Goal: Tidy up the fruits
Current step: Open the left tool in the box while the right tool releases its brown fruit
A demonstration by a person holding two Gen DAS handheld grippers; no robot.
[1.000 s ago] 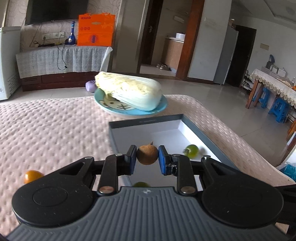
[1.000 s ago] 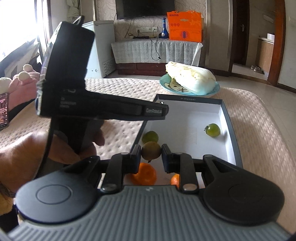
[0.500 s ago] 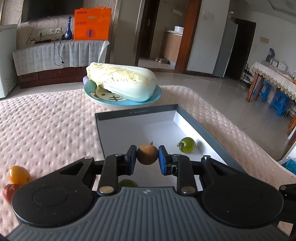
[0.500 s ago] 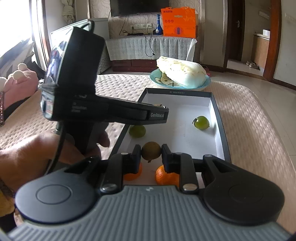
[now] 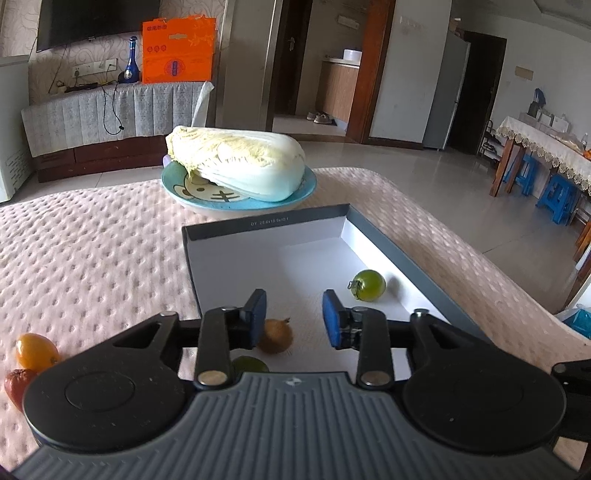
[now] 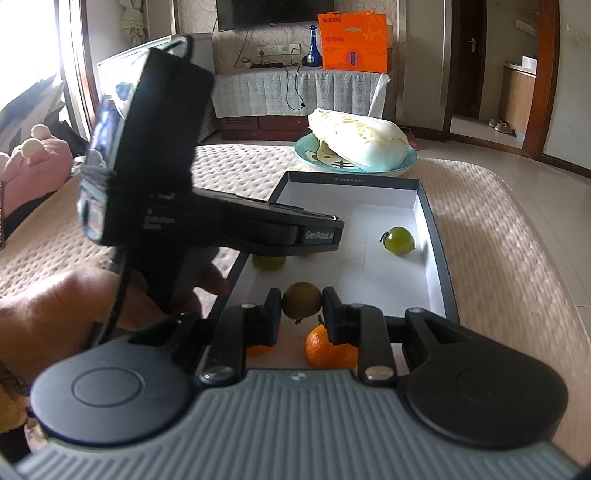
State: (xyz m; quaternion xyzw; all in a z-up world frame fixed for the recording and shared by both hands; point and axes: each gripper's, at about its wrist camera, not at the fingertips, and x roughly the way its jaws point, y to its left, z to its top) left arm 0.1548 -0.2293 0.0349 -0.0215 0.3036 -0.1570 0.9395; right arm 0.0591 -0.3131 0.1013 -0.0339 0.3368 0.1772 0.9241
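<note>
Brown fruit dropped onto the box floor below the left gripper, jaws opening and clear of it; better widened fully, then lifted straight up. Second brown fruit pinched in right gripper over oranges. Green fruit nearby; cabbage plate beyond, no obstacle.

Daylit tiled floor, wall-mounted television.

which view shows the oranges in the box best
The right wrist view. Two peeled-looking orange citrus fruits lie at the near end of the grey-rimmed white box, partly behind the jaws. The left wrist view shows neither; the gripper body hides that end of the box.
</note>
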